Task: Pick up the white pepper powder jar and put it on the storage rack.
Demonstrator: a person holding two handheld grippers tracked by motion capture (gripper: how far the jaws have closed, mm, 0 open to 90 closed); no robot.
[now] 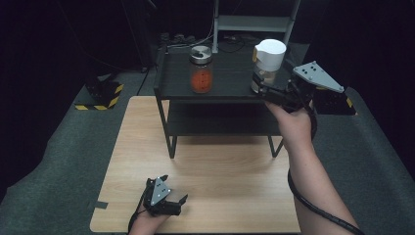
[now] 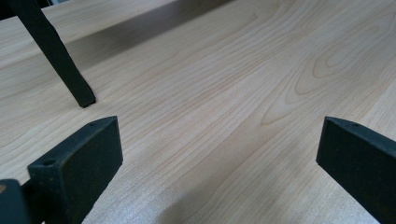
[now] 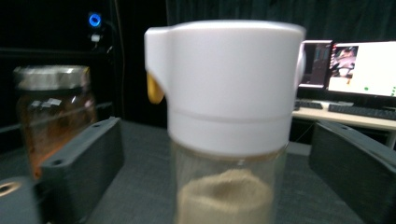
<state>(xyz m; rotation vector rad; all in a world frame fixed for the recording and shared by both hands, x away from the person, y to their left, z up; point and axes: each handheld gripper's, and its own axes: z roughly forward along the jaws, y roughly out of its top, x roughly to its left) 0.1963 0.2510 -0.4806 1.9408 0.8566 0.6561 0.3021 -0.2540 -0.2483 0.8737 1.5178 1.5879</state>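
A clear jar with a white flip-top lid (image 1: 268, 66) holds beige powder and stands at the right end of the black rack's top shelf (image 1: 230, 81). My right gripper (image 1: 262, 88) is level with it. In the right gripper view the jar (image 3: 229, 116) stands between the jaws of my right gripper (image 3: 215, 128), with a gap on each side. A jar with a metal lid and red-orange contents (image 1: 201, 71) stands to its left on the same shelf. My left gripper (image 1: 174, 188) lies open near the table's front edge, and nothing is between the jaws of my left gripper (image 2: 219, 126).
The rack stands at the back of the wooden table (image 1: 220, 186) and has a lower shelf (image 1: 220, 120). One rack leg (image 2: 56, 51) rises ahead of the left gripper. A yellow-and-black striped block (image 1: 100, 95) lies on the floor at the left. Monitors (image 3: 359, 67) glow behind the rack.
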